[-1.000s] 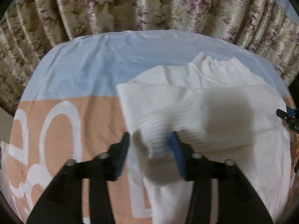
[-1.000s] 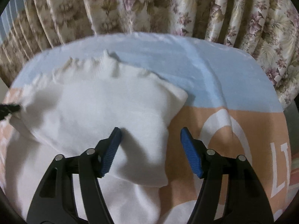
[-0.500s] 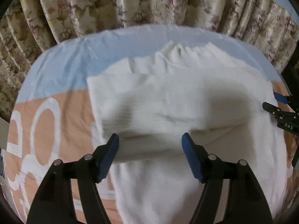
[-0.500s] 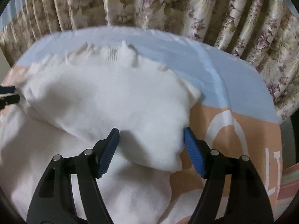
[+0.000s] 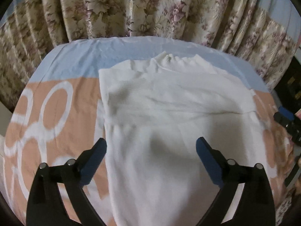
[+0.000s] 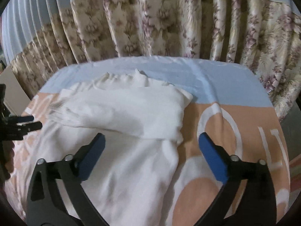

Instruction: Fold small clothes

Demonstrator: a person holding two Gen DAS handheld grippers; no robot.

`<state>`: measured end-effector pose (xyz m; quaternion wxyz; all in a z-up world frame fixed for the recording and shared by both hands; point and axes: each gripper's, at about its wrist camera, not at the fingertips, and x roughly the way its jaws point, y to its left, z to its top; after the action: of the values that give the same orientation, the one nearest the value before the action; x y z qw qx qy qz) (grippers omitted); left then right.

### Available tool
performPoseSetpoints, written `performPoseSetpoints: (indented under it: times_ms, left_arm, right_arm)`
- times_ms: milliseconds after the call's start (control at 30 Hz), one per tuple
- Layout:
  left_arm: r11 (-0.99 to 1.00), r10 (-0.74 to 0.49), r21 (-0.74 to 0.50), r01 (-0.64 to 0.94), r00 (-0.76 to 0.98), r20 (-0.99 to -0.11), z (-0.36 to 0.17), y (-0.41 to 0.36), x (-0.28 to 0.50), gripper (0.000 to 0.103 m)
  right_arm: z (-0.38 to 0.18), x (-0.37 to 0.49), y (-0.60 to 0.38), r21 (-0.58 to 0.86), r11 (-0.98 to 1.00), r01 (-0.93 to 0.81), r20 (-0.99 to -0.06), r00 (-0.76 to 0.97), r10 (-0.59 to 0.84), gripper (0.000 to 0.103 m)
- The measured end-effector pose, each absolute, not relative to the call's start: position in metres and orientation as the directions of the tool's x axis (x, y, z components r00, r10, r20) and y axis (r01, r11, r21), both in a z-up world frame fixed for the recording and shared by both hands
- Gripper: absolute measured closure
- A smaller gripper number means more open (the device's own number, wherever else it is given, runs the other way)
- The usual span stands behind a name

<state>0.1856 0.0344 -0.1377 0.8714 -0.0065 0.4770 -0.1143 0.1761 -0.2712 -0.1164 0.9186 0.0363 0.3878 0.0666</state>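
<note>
1. Left hand-held gripper (image 5: pixel 151 146) was spread wide with nothing between its blue pads; it hovered over the lower body of the white sweater (image 5: pixel 169 131).
2. Right hand-held gripper (image 6: pixel 152 142) was spread wide too and held nothing. Its left finger sat above the sweater, its right finger above bare bedsheet (image 6: pixel 235 116).
3. The sweater lay flat on the bedsheet, collar at the far end near the floral curtain (image 5: pixel 150 9).
4. From the left wrist view I saw both sleeves folded across the chest, forming a band across the upper half, with a crease running across the middle of the garment.
5. From the right wrist view (image 6: pixel 131 116) the folded sleeve lay on top, ribbed cuff pointing left, its right edge touching the orange part of the sheet.
6. The sheet was light blue at the far end and orange with big white letters nearer me.
7. Each gripper showed at the edge of the other's view: the right one at the right edge of the left view (image 5: pixel 287 122), the left one at the left edge of the right view (image 6: pixel 22 122). Both were just beside the sweater's sides; I couldn't tell whether they touched it.
8. The right wrist view was slightly blurred.
</note>
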Motion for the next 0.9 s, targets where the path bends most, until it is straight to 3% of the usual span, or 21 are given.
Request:
performPoseSetpoints:
  times_ms: [167, 300, 533, 700, 900]
  left_arm:
    - [0.983, -0.177, -0.118, 0.143, 0.530, -0.829, -0.140, 0.032, 0.137, 0.005]
    - [0.986, -0.159, -0.104, 0.131, 0.536, -0.829, -0.143, 0.030, 0.107, 0.005]
    - [0.991, -0.125, -0.070, 0.113, 0.611, -0.782, -0.127, 0.032, 0.068, 0.005]
    - [0.978, -0.210, -0.175, 0.116, 0.571, -0.794, -0.121, 0.053, 0.054, 0.005]
    - [0.985, -0.172, -0.139, 0.101, 0.574, -0.801, -0.126, 0.069, 0.026, 0.005]
  right_arm:
    - [-0.118, 0.140, -0.256, 0.094, 0.991, -0.093, -0.739, 0.660, 0.132, 0.003]
    - [-0.124, 0.110, -0.235, -0.100, 0.994, -0.049, -0.753, 0.656, -0.043, 0.003]
    - [-0.101, 0.064, -0.207, -0.376, 0.926, -0.020, -0.611, 0.756, -0.232, 0.003]
    - [-0.095, 0.050, -0.214, -0.320, 0.947, -0.018, -0.646, 0.735, -0.204, 0.003]
    - [-0.099, 0.025, -0.220, -0.228, 0.973, -0.025, -0.671, 0.728, -0.138, 0.003]
